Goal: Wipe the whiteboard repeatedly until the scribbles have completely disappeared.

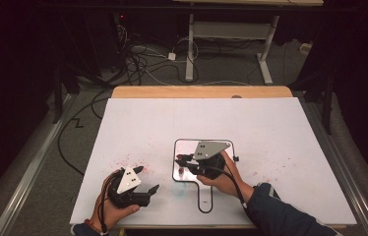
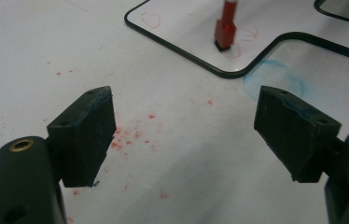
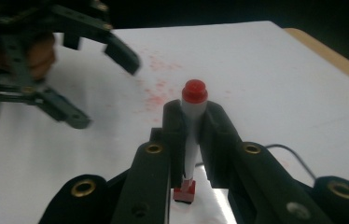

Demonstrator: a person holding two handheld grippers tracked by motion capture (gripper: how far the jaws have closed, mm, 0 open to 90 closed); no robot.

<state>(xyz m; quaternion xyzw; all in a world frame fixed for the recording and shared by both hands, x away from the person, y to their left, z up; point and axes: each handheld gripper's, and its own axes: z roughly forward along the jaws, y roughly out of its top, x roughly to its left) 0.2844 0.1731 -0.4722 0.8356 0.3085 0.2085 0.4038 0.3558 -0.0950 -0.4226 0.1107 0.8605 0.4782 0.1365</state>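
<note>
The right gripper (image 3: 192, 123) is clamped on a red marker (image 3: 192, 126), held upright with its red end up and its tip down on the small black-rimmed whiteboard (image 1: 182, 145) (red scribbles show there in the left gripper view). In the high view this board lies near the table's middle, its handle pointing to 6 o'clock. At about 8 o'clock from it the left gripper (image 1: 142, 184) rests near the front edge of the white table sheet (image 1: 280, 128), jaws wide apart with nothing between them. Red specks (image 2: 130, 137) dot the sheet beneath.
</note>
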